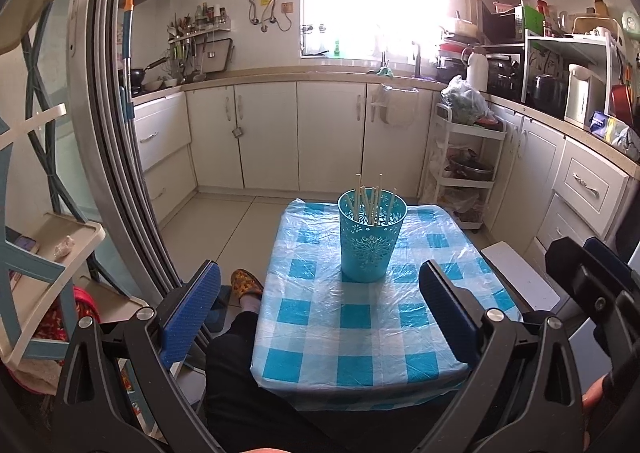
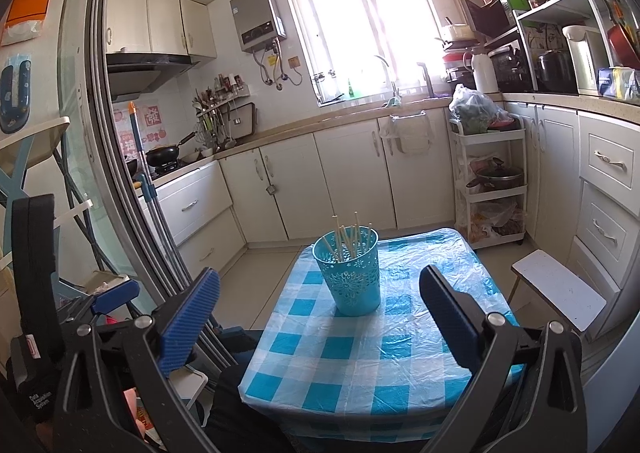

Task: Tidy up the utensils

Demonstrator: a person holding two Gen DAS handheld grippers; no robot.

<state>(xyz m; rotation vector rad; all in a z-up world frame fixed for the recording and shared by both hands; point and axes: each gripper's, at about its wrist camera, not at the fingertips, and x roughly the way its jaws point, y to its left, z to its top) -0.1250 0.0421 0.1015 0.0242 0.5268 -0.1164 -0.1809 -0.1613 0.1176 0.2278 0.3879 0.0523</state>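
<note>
Chopsticks [image 1: 372,199] of pale wood stand bunched in a turquoise perforated plastic cup [image 1: 370,237], which sits upright toward the far half of a small table under a blue-and-white checked plastic cloth [image 1: 312,333]. Nothing else lies on the cloth, so the sorting looks finished or nearly so. Both tools hang back over the near edge, apart from the cup and carrying nothing — the left gripper [image 1: 320,313] with its blue pads spread wide, the right gripper [image 2: 320,317] likewise splayed. The likeliest trouble is a knock: the cup is light, tall and top-heavy with sticks, and a wide-set finger sweeping forward could tip it. The slick, wrinkled cloth may also let it slide — or drag if a pad snags a fold.
</note>
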